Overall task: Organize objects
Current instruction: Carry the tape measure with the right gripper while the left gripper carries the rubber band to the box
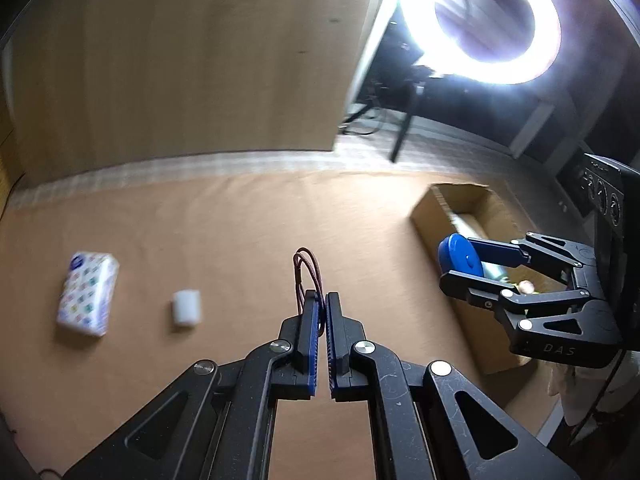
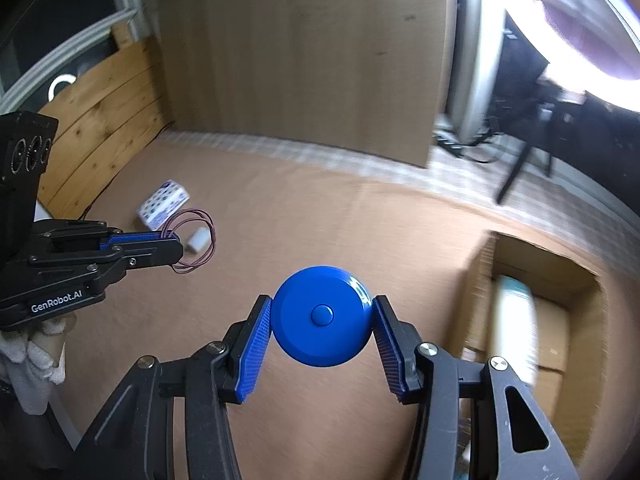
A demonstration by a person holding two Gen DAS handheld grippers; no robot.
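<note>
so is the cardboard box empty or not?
Not empty: the cardboard box is open-topped with a pale, blurred item inside.

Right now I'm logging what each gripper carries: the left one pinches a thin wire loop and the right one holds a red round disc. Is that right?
Not quite: the disc in the right gripper is blue, not red, as the right wrist view shows. The left gripper does pinch a thin wire loop.

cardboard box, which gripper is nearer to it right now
Right. The right gripper, holding the blue disc, is at the cardboard box's near edge; the left gripper, pinching the wire loop, is farther off.
</note>
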